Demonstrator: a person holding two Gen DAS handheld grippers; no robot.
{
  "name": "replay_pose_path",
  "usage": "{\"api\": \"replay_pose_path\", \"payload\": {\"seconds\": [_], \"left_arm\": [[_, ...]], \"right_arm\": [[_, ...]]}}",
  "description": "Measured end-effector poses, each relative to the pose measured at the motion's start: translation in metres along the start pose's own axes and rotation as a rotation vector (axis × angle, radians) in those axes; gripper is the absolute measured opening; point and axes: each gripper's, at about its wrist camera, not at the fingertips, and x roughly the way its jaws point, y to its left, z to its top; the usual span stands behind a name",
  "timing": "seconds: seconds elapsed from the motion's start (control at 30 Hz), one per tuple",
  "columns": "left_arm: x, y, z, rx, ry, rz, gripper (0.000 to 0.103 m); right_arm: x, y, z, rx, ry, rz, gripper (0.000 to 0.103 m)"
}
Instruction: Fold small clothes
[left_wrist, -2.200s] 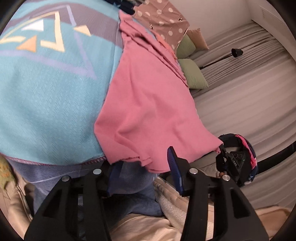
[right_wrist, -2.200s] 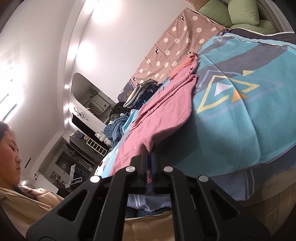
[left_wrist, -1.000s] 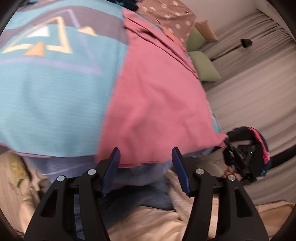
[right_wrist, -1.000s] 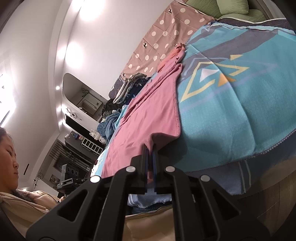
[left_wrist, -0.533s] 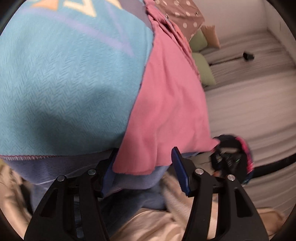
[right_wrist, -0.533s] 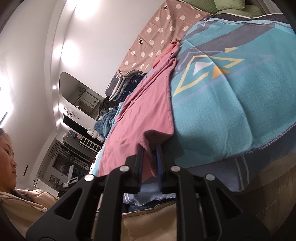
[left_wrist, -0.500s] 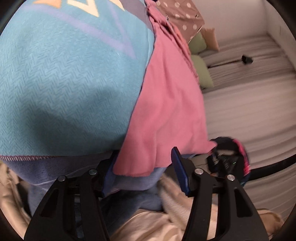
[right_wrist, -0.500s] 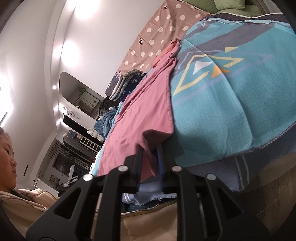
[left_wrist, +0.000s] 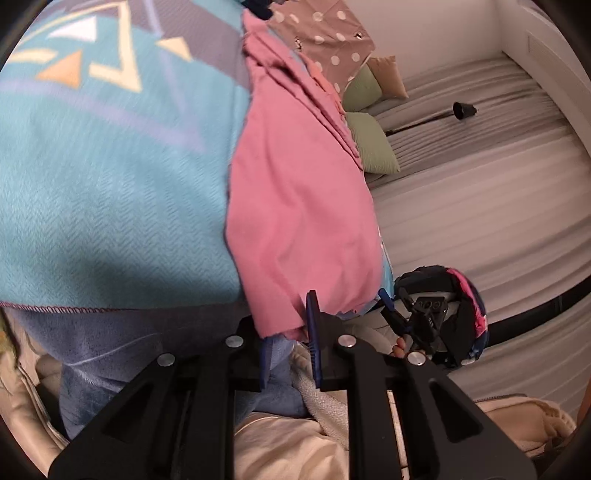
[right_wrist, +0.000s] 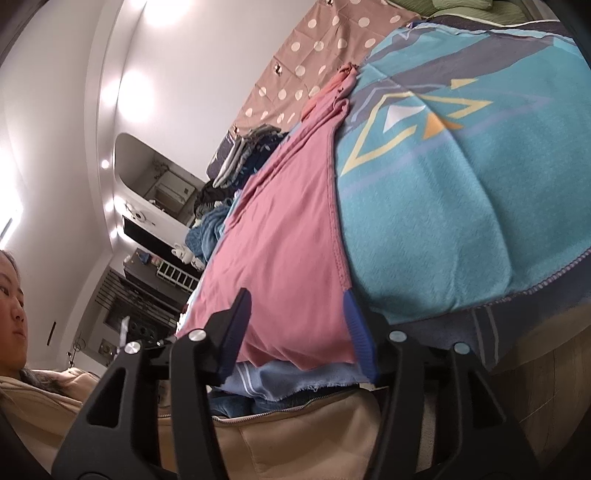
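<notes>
Pink garment (left_wrist: 299, 206) hem sits pinched in left gripper (left_wrist: 286, 345) fingers; right gripper (right_wrist: 295, 332) fingers spread around it.

A home bedroom: a bed under a teal blanket (right_wrist: 424, 206), a dotted headboard cover (right_wrist: 310, 62) and green pillows (left_wrist: 373, 144) at its head, grey curtains (left_wrist: 480, 192) beside it, clothes heaped (right_wrist: 221, 206) on it, shelves (right_wrist: 155, 273) beyond.

A pink garment (left_wrist: 295, 206) lies spread flat along one side of the blanket-covered bed (left_wrist: 110, 192), stretched lengthwise toward the far end, its near hem draped over the bed's near edge.
</notes>
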Motion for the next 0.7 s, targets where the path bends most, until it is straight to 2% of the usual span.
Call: {"api": "replay_pose_path", "payload": {"seconds": [0.07, 0.13, 0.2, 0.27, 0.43, 0.57, 0.7], "left_arm": [[0.004, -0.002, 0.001, 0.01, 0.008, 0.019, 0.021], [0.008, -0.003, 0.0, -0.006, 0.034, 0.035, 0.031], [0.01, -0.011, -0.002, 0.028, 0.055, 0.065, 0.043], [0.01, -0.019, -0.003, 0.064, 0.055, 0.084, 0.049], [0.003, -0.024, 0.0, 0.072, 0.053, 0.124, 0.049], [0.004, -0.034, -0.001, 0.144, 0.049, 0.169, 0.053], [0.012, -0.008, 0.002, 0.059, 0.081, 0.178, 0.053]], "right_arm": [[0.003, 0.0, -0.001, -0.01, 0.011, -0.015, 0.061], [0.004, -0.001, -0.001, -0.014, 0.02, -0.026, 0.063], [0.003, -0.002, -0.002, -0.009, 0.024, -0.042, 0.068], [0.003, -0.004, -0.003, -0.008, 0.03, -0.048, 0.069], [0.003, -0.006, -0.002, -0.003, 0.031, -0.043, 0.069], [0.002, -0.007, -0.003, -0.002, 0.027, -0.035, 0.07], [0.003, -0.008, -0.002, 0.002, 0.027, -0.029, 0.07]]}}
